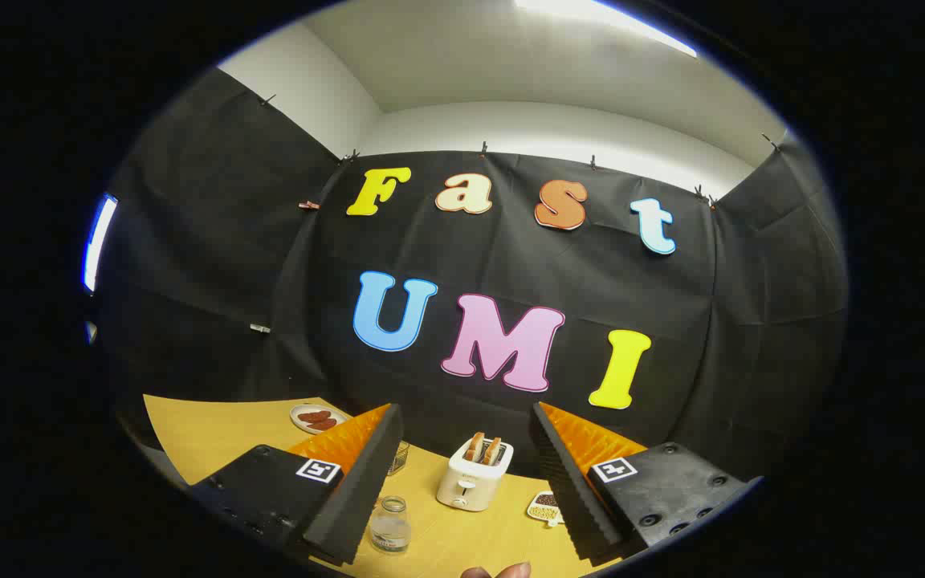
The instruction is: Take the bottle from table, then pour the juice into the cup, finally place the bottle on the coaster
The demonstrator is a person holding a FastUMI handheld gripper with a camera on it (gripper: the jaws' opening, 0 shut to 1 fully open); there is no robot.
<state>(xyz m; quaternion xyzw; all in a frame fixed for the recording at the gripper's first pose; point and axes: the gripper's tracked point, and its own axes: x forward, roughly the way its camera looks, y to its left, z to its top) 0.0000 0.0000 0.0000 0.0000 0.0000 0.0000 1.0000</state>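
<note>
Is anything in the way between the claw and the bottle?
No. The claw is open and holds nothing, and the bottle stands on the table just by its left finger. The toaster stands farther back.

The yellow worktop runs up to the black cloth wall. A white toaster stands mid-worktop, two slices up in its slots. At its seven o'clock sits a small clear bottle. Out at ten o'clock, a plate of dark-red pieces. At four o'clock, a flat dish of beans, just beside the toaster.
</note>
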